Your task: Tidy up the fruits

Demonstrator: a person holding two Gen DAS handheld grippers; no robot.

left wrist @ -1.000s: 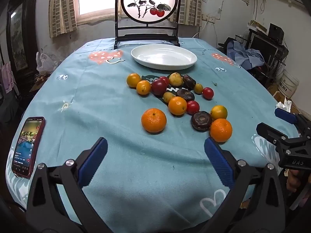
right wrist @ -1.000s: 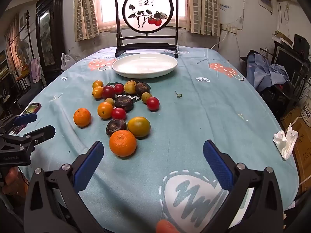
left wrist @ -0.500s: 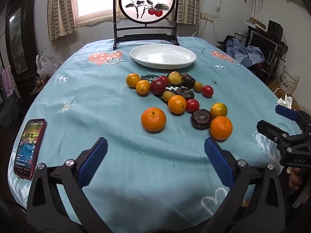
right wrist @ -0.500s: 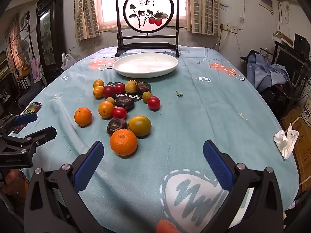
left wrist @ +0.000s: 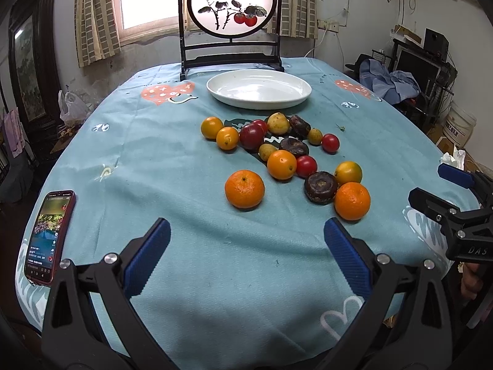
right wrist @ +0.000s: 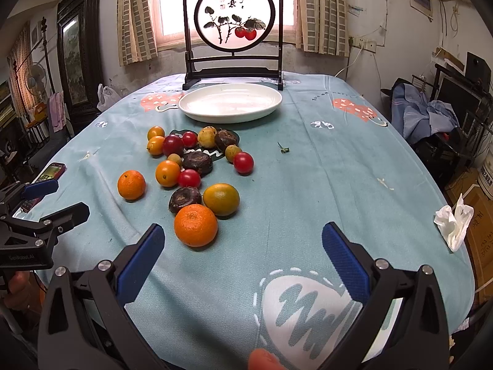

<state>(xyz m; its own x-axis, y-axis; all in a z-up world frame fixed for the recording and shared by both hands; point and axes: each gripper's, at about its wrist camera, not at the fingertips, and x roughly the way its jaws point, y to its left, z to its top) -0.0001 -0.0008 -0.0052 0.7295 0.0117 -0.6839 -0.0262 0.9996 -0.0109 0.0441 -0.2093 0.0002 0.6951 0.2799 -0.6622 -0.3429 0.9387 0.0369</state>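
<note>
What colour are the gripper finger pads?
Blue, on black frames; clearest on the left gripper pads in the left wrist view.

Daylight enters from the window [right wrist: 226, 3] at the far end of the room, overexposed to a near-white glow behind the round painted screen [right wrist: 235, 15]. The white plate [right wrist: 230, 102] just in front of it carries a soft sheen. The tablecloth [left wrist: 172, 160] is evenly and moderately lit, and the fruits [left wrist: 280, 154] cast only short, faint shadows toward the near side. A broad, dim shadow lies on the cloth at the near edge in the left wrist view. The far left side of the room is dark. Both views are sharp at the centre, with strong fisheye bending toward the edges and black vignetted corners.
</note>
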